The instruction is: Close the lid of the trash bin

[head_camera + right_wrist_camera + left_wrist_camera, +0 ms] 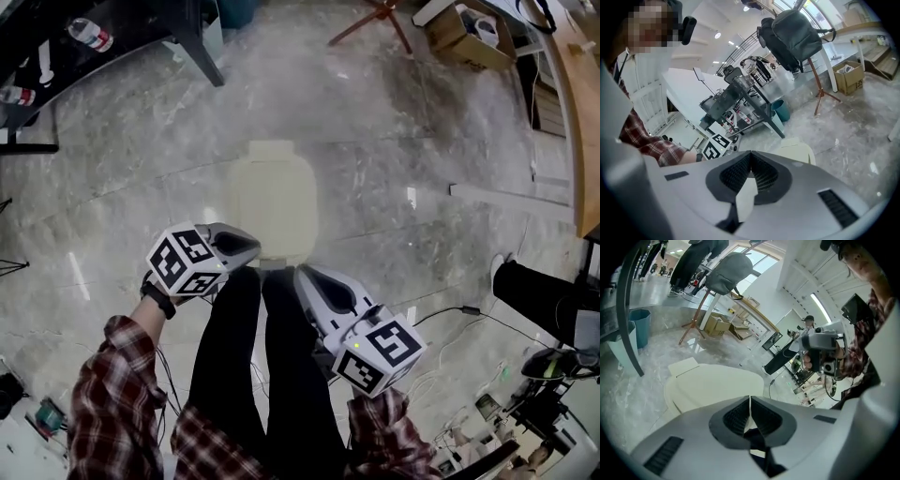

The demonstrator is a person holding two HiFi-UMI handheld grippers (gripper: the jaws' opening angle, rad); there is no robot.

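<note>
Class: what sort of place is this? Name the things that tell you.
Probably an indoor lab or workshop: loose cables on the polished stone floor, a rack of equipment, and an open cardboard box.

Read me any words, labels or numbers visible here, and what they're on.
None can be read.
Cream plastic trash bin: plain, no label.
Left gripper and right gripper: cubes show black-and-white square markers, no letters.
Bottles on the black shelf: labels too small.
</note>
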